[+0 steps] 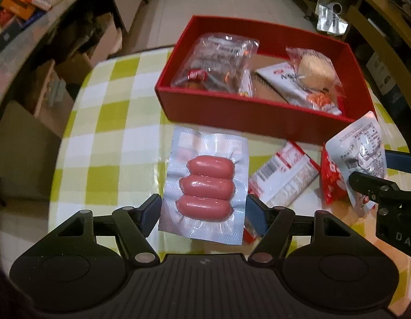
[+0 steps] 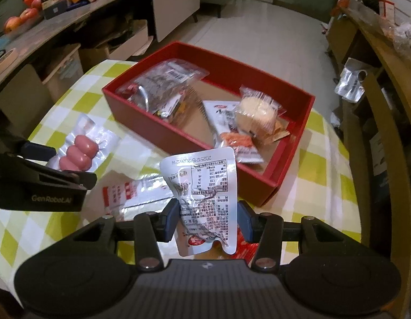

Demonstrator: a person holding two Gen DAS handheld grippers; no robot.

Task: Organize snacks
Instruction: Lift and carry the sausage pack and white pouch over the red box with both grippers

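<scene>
My left gripper (image 1: pixel 204 207) clamps the sausage pack (image 1: pixel 205 186) by its side edges, lifted above the checked tablecloth (image 1: pixel 112 122). My right gripper (image 2: pixel 208 219) pinches a white pouch (image 2: pixel 205 199), printed side up. The red box (image 1: pixel 232 111) at the table's far edge holds several packets. A red-and-white packet (image 1: pixel 282 178) lies before the box's near wall; its far end appears hidden.
</scene>
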